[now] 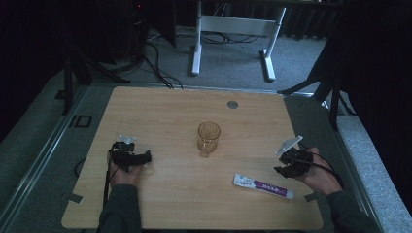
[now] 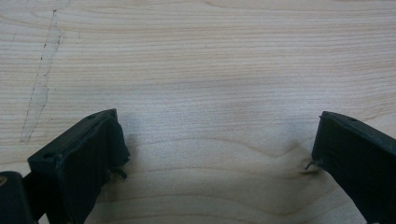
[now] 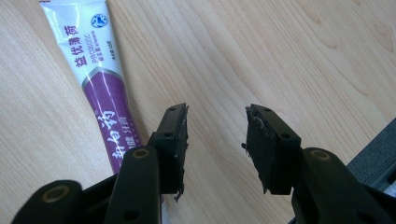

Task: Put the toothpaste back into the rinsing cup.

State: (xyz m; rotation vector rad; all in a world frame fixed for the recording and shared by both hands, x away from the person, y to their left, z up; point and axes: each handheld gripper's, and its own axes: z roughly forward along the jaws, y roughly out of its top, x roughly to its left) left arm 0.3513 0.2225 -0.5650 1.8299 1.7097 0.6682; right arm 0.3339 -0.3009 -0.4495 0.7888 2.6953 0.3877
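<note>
Now, both hands rest low on the wooden table (image 1: 160, 107). The right gripper (image 3: 215, 128) gapes part-open and empty, the toothpaste tube (image 3: 100, 84) lying flat just beside its left jaw. Light, soft, likely squashy: pinch it mid-body, across its width. The left gripper (image 2: 215, 144) spreads wide over bare wood, the amber glass (image 1: 209, 138) well ahead.

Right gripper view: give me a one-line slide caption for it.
Open right claw poised over the wooden table, with a purple-and-white toothpaste tube lying flat just beside one jaw, not between them.
</note>
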